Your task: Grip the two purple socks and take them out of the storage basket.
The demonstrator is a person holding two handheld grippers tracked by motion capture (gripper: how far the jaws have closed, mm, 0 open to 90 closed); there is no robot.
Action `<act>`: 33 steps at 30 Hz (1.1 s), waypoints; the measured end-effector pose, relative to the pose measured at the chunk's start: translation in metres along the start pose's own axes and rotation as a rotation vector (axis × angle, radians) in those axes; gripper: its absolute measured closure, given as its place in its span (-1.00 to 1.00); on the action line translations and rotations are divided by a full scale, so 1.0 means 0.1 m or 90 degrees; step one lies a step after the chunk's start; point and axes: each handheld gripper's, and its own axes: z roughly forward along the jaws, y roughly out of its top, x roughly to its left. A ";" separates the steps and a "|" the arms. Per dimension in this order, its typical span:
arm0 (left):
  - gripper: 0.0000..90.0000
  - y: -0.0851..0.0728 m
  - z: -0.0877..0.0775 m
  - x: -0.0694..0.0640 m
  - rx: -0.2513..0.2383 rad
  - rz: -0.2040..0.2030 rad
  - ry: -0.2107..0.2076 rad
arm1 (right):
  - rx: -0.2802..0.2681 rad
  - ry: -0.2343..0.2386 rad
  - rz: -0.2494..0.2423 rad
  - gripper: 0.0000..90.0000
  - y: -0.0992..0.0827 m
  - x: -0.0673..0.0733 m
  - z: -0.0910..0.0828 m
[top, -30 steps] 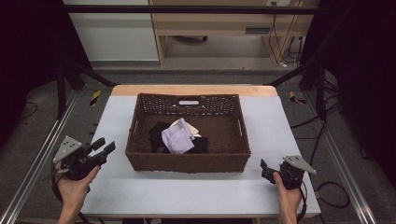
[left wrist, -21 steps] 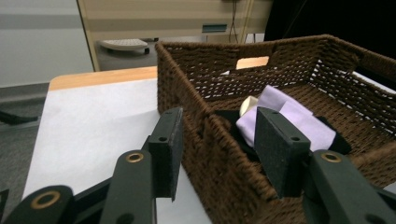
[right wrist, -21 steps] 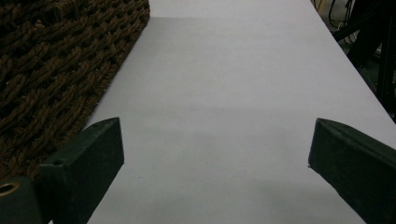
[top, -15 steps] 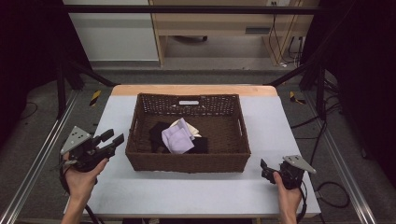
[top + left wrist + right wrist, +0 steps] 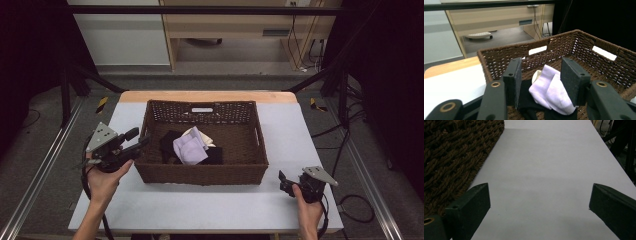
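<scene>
A dark brown woven basket (image 5: pixel 202 172) stands on the counter, rectangular, with slot handles cut into its walls. Inside it lies a crumpled lilac cloth (image 5: pixel 190 148), folded loosely on itself, resting on top of a black garment (image 5: pixel 169 142) spread over the basket's floor. A cream-coloured piece (image 5: pixel 194 132) peeks out from behind the lilac cloth, touching it, toward the far wall.

The basket (image 5: pixel 202 172) is dark brown wicker, woven in a tight plait with small open gaps along its walls. Inside lie a pale lilac cloth (image 5: pixel 190 149), a black cloth (image 5: pixel 169 142) at its 9 o'clock, and a cream one (image 5: pixel 196 132) at 12. The desk (image 5: pixel 210 207) is white with a light wooden edge at its far side. Both tools, the left tool (image 5: pixel 138 140) and the right tool (image 5: pixel 282 181), are black with grey plates.
</scene>
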 end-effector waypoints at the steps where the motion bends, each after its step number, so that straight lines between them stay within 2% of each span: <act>1: 0.15 0.04 0.05 -0.03 0.003 0.003 -0.003 | 0.001 0.002 -0.002 -0.91 0.00 0.00 0.00; 8: 0.15 0.14 0.22 -0.11 0.014 0.013 -0.010 | 0.000 0.001 -0.002 -0.91 0.00 0.00 0.00; 18: 0.13 0.27 0.57 -0.20 0.025 0.021 -0.010 | 0.006 0.003 -0.001 -0.91 0.00 0.00 0.01; 24: 0.12 0.26 0.74 -0.21 0.031 0.023 -0.014 | 0.006 0.003 -0.004 -0.91 0.00 0.00 0.01; 28: 0.10 0.20 0.92 -0.22 0.056 0.029 -0.011 | 0.006 0.003 -0.002 -0.91 0.00 0.00 0.01; 33: 0.07 0.15 1.06 -0.23 0.074 0.038 -0.015 | 0.006 0.003 -0.002 -0.91 0.00 0.00 0.01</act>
